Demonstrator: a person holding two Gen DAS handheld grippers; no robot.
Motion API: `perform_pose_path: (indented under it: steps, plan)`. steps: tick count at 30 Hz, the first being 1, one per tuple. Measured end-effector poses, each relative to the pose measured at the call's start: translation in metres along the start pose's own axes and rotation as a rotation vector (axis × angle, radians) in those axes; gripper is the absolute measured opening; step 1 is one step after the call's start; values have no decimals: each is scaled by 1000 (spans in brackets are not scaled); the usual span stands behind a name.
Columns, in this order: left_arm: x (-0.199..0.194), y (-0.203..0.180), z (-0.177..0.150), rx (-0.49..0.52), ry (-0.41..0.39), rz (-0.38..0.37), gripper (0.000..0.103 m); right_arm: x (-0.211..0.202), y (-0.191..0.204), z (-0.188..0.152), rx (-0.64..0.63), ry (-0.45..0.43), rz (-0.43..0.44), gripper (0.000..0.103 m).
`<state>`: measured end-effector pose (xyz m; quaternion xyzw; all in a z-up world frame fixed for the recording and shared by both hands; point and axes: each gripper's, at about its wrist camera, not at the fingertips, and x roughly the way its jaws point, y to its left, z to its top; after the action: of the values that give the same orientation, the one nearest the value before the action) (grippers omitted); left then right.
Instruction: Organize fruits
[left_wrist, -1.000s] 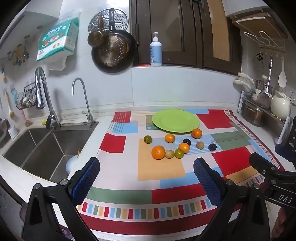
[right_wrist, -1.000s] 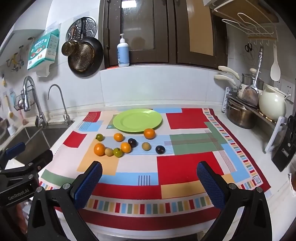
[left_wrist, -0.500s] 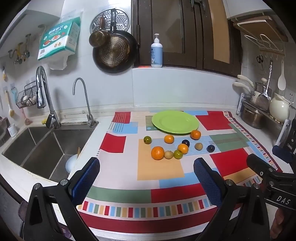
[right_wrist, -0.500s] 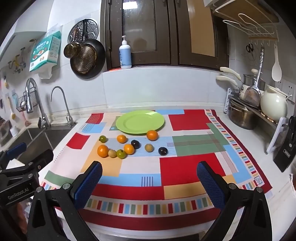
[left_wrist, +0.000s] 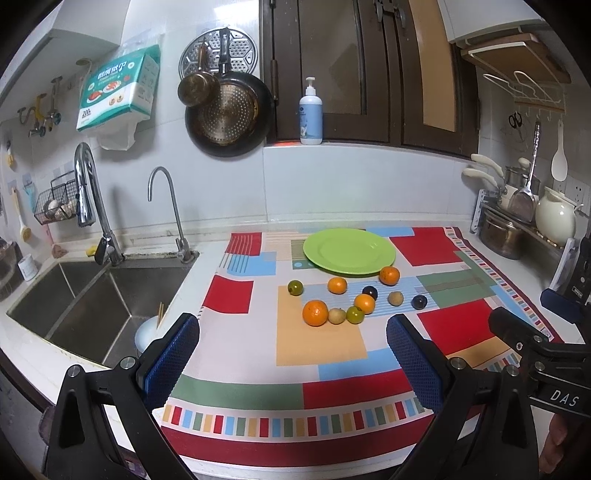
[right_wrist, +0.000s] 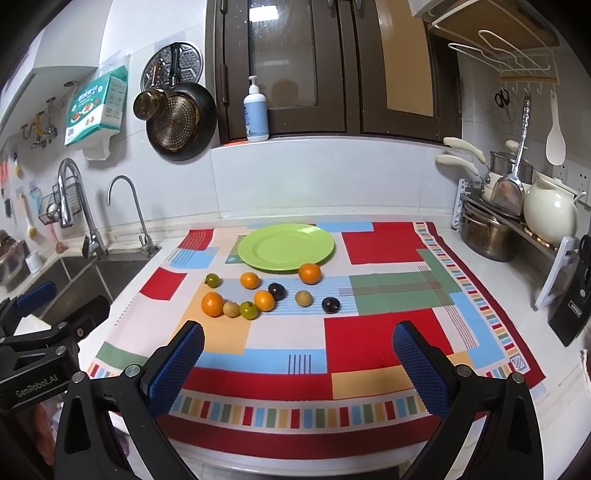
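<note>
A green plate (left_wrist: 349, 251) (right_wrist: 286, 247) lies empty at the back of a patchwork cloth (left_wrist: 321, 347). In front of it lie several small fruits: oranges such as the largest (left_wrist: 315, 312) (right_wrist: 212, 303) and one by the plate's rim (left_wrist: 389, 275) (right_wrist: 309, 273), green ones (left_wrist: 295, 287) (right_wrist: 212, 280), tan ones (left_wrist: 395, 298) (right_wrist: 303, 298) and dark plums (left_wrist: 419, 302) (right_wrist: 330, 305). My left gripper (left_wrist: 291, 354) and my right gripper (right_wrist: 297, 354) are both open and empty, near the cloth's front edge, well short of the fruits.
A steel sink (left_wrist: 92, 295) with two taps lies left of the cloth. Pots, a cream jug (right_wrist: 550, 210) and a knife block (right_wrist: 572, 306) stand along the right. The right gripper shows at the left view's right edge (left_wrist: 535, 343).
Both views have drifted slightly; the fruits and plate sit a little further right in the right wrist view. Nothing on the cloth has moved and both grippers stay open.
</note>
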<state>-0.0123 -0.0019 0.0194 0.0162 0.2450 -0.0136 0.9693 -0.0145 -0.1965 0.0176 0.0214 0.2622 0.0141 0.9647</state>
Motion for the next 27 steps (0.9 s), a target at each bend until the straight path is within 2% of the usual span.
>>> perform_pose_path:
  steps: [27]
  plan:
    - [-5,3,1,4,-8,-5,103,-3,7,3,-9,-8,16,103]
